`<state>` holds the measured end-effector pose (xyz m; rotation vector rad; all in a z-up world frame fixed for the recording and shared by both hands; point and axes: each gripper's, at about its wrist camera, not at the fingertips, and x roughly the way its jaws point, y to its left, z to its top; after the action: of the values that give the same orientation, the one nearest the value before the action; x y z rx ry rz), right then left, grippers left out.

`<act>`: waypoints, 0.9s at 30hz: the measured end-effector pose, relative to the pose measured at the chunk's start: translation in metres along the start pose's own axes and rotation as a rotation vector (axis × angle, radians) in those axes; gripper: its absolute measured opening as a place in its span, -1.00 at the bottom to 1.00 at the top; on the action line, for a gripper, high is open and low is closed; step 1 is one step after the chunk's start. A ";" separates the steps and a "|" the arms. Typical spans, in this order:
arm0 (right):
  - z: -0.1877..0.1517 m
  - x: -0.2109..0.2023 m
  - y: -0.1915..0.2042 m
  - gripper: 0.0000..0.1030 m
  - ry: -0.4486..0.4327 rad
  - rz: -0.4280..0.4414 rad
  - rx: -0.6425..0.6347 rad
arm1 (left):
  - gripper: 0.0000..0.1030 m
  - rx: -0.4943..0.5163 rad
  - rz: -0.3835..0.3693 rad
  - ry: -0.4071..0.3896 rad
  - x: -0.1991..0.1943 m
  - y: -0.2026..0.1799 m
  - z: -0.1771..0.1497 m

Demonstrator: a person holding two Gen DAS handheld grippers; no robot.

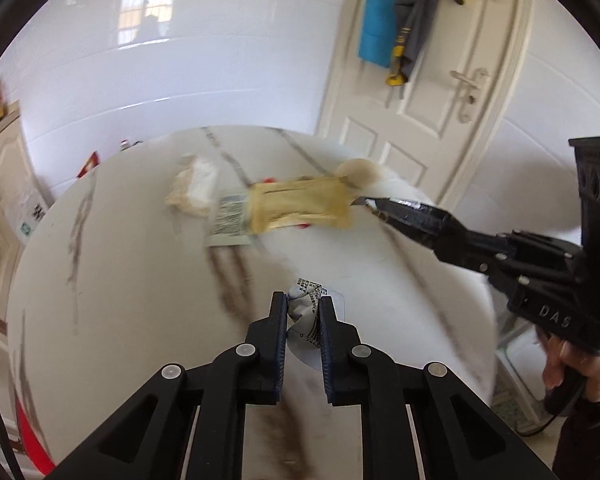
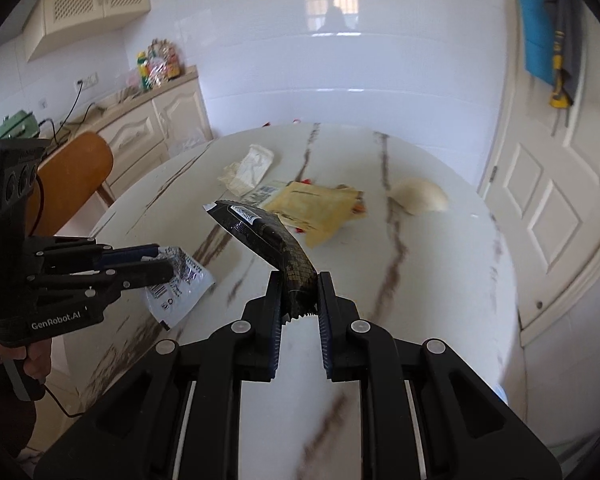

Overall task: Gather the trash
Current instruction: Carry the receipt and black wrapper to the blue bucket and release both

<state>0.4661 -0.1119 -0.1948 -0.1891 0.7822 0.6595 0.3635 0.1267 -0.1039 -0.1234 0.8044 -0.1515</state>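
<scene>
The left tool point(image 1: 303, 307) angles down, clamped on a clear printed wrapper point(image 2: 180, 284) above the bench's point(image 1: 140, 280) near edge. The right tool point(image 2: 299, 292) pinches a black snack wrapper point(image 2: 268, 240). Mid-bench lie a yellow packet point(image 2: 316, 208) and crumpled paper point(image 2: 248, 170); only the right view shows a chair point(image 2: 74, 176).

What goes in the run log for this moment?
left gripper: shut on white wrapper | right gripper: shut on black wrapper | on table: yellow packet, crumpled paper

Black patterned wrapper point(image 2: 268, 236) and clear printed wrapper point(image 2: 180, 284) raised off table; yellow packet point(image 2: 316, 208), crumpled white wrapper point(image 2: 248, 170) flat.
</scene>
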 end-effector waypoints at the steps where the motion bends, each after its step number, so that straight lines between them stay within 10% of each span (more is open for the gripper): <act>1: -0.003 -0.007 -0.005 -0.70 -0.002 -0.001 0.008 | -0.79 0.017 -0.004 -0.007 -0.002 -0.012 0.001; 16: -0.078 -0.129 -0.118 -0.70 -0.143 -0.133 0.209 | -0.79 0.259 -0.159 -0.004 0.033 -0.196 0.023; 27: -0.169 -0.156 -0.254 -0.70 -0.117 -0.266 0.438 | -0.79 0.428 -0.204 0.143 0.193 -0.331 0.027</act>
<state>0.4404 -0.4526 -0.2239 0.1433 0.7545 0.2348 0.4861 -0.2324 -0.1666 0.2126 0.8843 -0.5254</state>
